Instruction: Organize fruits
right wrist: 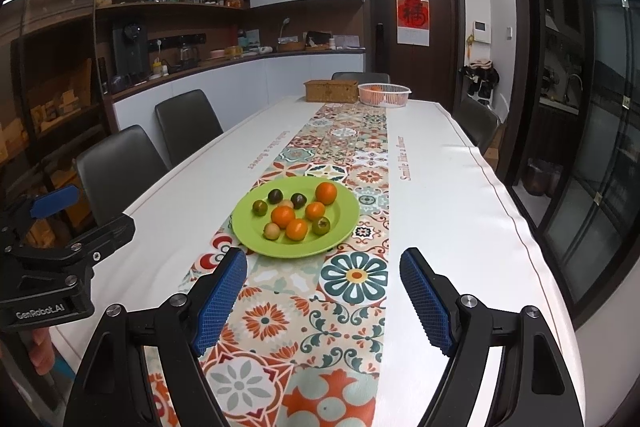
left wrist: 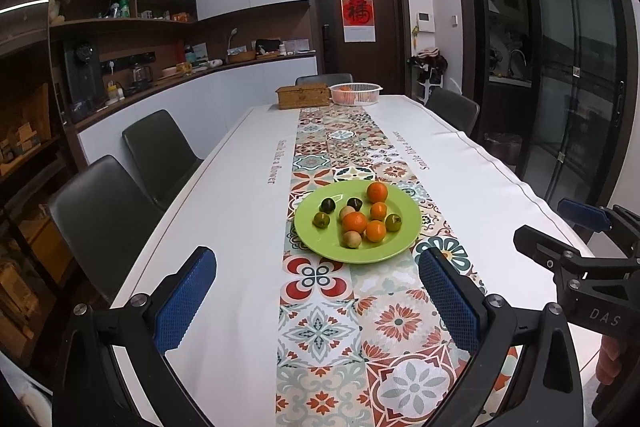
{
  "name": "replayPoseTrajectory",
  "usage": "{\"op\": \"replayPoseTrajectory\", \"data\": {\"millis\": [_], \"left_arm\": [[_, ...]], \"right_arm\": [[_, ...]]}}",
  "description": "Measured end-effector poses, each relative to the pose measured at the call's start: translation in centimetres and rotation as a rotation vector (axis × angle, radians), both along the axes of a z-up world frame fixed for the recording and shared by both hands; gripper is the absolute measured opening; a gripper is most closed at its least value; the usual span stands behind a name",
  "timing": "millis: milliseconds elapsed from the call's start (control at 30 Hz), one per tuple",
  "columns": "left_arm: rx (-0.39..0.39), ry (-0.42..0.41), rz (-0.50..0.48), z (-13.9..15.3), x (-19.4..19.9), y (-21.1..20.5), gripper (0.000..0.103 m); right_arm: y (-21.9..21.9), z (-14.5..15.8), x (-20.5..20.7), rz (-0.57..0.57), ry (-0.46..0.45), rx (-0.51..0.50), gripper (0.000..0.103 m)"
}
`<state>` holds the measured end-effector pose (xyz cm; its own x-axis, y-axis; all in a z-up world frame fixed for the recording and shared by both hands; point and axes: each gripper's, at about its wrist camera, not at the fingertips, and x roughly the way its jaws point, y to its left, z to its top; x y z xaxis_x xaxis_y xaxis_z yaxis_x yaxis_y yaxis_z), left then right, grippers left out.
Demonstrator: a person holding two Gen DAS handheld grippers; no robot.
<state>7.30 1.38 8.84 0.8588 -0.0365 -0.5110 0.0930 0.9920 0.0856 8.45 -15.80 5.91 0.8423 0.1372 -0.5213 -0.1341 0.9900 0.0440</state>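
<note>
1. I hold the left claw [left wrist: 316, 307] and the right claw [right wrist: 324, 301] side by side above the near end of the tabletop [left wrist: 224, 195]. Both are spread wide, blue pads apart, gripping nothing.
2. The green plate [left wrist: 320, 243] lies straight ahead of both claws on the patterned runner [left wrist: 340, 339], just past the fingertips. It carries four oranges [left wrist: 354, 221], dark green fruits [left wrist: 327, 205] and pale tan fruits [left wrist: 352, 239], all mixed together and several touching.
3. Far beyond the plate, at the opposite end of the tabletop, stands a white basket [left wrist: 370, 95] with something orange inside, just beside a woven box [left wrist: 303, 97].
4. Step in hand, as I judge it: the kinds lie unsorted on the plate, and both claws are free. This fits an approach to a fruit or a pause between two fruits; I cannot tell which.
5. The next move, I judge, calls for lowering one claw forward to the plate and closing on a single fruit without nudging its neighbours. The orange nearest the right claw is crowded by a tan fruit and a green one. Where the sorted fruit belongs I cannot tell for certain.
6. Pose: both claws level, pointing down the tabletop, each visible at the edge of the other's view; fingers of a hand [left wrist: 612, 359] show behind the right claw's grip.
</note>
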Motion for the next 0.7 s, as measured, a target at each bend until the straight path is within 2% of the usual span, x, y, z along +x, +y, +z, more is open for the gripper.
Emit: {"op": "replayPoseTrajectory", "data": {"millis": [700], "left_arm": [[0.013,-0.014,0.001,0.35,-0.13,-0.51,0.103]], "right_arm": [[-0.46,-0.37,0.40,-0.008,0.006,-0.001,0.080]]}}
